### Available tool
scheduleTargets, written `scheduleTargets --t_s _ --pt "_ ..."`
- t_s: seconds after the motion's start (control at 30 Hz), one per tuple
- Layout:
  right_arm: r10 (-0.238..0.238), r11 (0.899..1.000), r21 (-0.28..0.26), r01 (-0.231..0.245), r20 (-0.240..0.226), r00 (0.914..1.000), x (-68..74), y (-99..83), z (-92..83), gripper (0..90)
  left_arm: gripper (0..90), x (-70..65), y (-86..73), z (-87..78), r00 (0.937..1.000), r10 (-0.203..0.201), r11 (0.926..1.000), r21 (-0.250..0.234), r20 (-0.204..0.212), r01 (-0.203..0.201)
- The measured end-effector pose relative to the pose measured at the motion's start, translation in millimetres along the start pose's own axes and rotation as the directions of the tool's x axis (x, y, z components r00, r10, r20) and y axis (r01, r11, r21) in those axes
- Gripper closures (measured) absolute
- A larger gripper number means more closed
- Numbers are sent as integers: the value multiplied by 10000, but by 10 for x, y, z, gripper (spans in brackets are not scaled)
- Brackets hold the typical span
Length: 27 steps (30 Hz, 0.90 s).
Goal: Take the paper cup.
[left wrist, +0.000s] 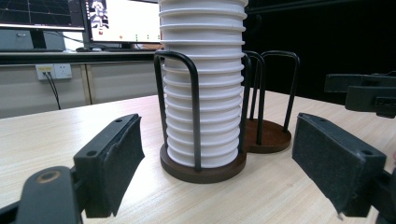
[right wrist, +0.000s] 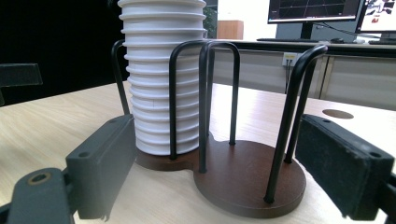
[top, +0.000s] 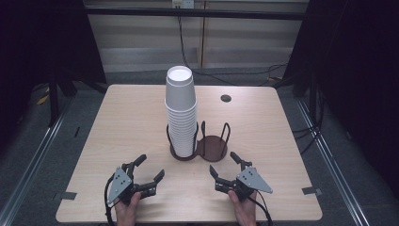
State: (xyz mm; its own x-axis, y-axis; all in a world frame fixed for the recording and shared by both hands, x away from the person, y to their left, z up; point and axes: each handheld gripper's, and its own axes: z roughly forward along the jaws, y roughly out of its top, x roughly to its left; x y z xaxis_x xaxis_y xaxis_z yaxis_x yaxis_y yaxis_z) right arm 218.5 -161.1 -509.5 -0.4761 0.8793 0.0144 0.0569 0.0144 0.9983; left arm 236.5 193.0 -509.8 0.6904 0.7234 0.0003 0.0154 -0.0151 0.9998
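A tall stack of white paper cups stands in the left ring of a dark two-ring wire holder at the table's middle. The right ring holds nothing. My left gripper rests near the front edge, left of the holder, open with nothing between its pads. My right gripper sits to the front right, also open. In the left gripper view the stack rises just ahead of the spread pads. The right gripper view looks at the bare ring's base with the stack behind it.
The light wooden table has a round cable hole at the back right. Dark frame posts and cables surround it on the floor. Monitors stand on a desk beyond the table. A person's hands hold both grippers at the front edge.
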Motion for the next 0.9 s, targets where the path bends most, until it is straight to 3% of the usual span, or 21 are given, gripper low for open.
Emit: scheduleTargets --t_s 0.3,0.5,0.9 --pt "132 9999 86 -133 95 9999 -9 3 -5 123 160 1 1 -1 10000 8 10000 19 13 -8" --pt "150 9988 462 -165 315 9994 0 17 22 129 160 2 2 0 10000 8 10000 24 10 -8" --pt "420 9934 1076 -392 -240 9988 7 62 41 186 159 2 2 0 10000 6 10000 16 17 -6"
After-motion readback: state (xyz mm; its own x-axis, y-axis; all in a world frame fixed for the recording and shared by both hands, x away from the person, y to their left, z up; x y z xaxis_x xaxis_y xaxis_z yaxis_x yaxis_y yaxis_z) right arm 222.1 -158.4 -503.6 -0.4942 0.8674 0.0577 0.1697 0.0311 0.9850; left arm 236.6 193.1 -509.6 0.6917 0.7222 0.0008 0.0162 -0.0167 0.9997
